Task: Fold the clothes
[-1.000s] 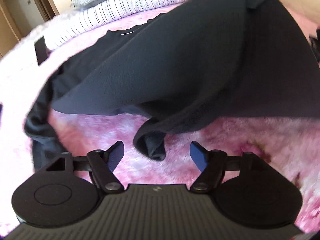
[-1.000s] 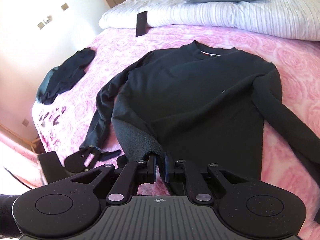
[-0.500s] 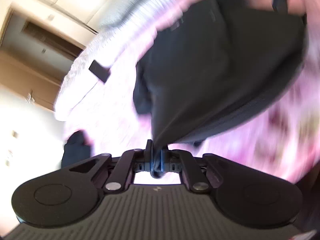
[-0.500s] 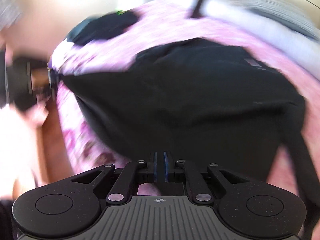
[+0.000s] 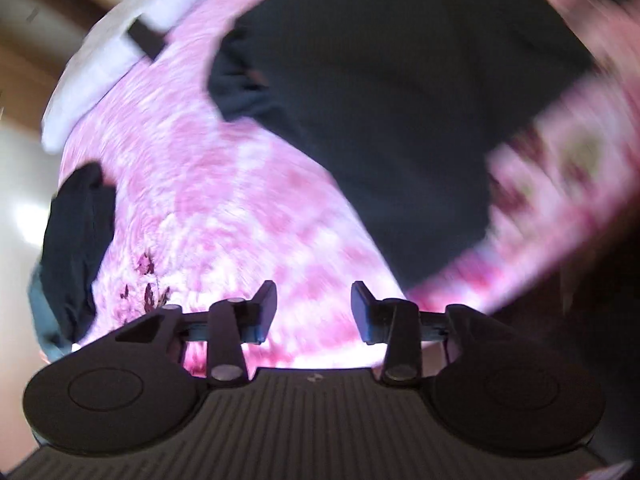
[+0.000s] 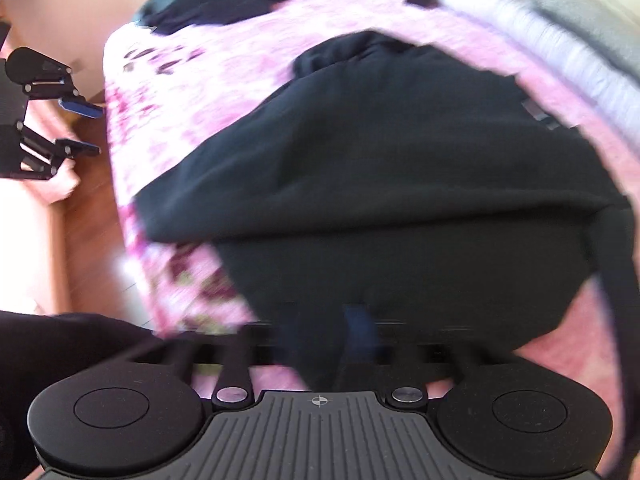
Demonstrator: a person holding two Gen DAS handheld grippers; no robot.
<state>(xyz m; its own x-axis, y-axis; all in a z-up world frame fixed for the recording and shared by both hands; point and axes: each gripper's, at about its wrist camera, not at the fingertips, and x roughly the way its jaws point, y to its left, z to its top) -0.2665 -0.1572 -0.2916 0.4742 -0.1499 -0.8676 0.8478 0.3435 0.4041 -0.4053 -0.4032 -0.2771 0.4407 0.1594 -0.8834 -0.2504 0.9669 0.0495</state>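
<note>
Sweater, black and long-sleeved, fills the middle of the right wrist view and the upper right of the left wrist view, lying on the pink bedspread. Its lower half looks turned up over the body, with a fold edge running across the middle of the right wrist frame, so I judge 1 fold made. A sleeve trails down the right edge, not yet tucked in; that and at least 1 more fold seem left. Another dark garment lies bunched at the upper left, apparently unfolded. Left gripper, bottom centre of its frame, has its jaws wide apart and empty over the bedspread. Right gripper is blurred against dark cloth; I cannot tell whether it grips.
</note>
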